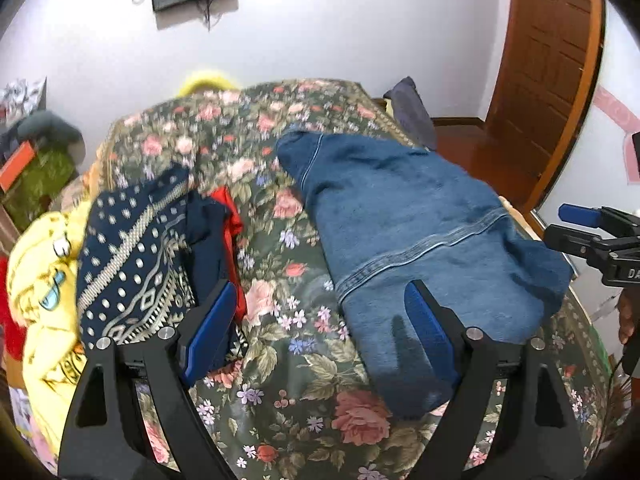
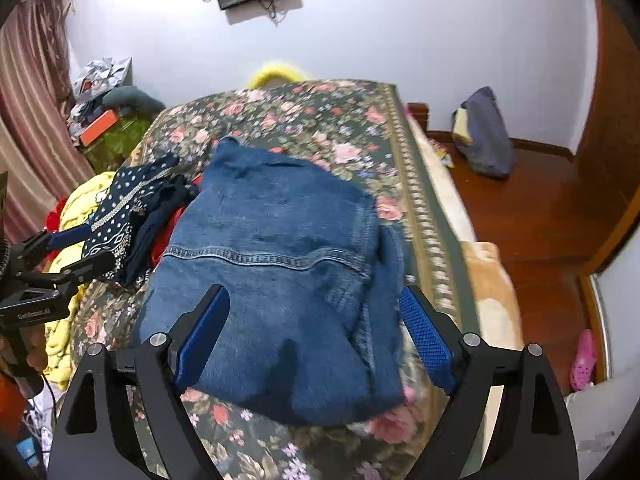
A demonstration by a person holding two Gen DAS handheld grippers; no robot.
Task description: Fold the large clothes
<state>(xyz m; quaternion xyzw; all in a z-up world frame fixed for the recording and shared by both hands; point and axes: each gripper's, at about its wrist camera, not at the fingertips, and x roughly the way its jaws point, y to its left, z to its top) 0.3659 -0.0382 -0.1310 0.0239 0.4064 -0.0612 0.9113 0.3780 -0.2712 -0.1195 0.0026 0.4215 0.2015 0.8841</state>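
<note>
Here the folded denim garment [image 2: 280, 280] lies on the floral bed [image 2: 320, 120] — its near hem partly hidden behind the right gripper [image 2: 316, 332], whose jaws gape wide and empty. The left gripper [image 1: 320, 332] is likewise wide; at its 10 o'clock a blurred clothes pile [image 1: 132, 264] runs off-frame.

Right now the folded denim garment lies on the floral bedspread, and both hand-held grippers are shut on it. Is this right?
Not fully. The denim garment does lie on the floral bedspread, but neither hand-held gripper is shut on it. The right wrist view shows the right hand-held gripper open above the denim with nothing pinched; the left wrist view shows the left hand-held gripper open too.
</note>
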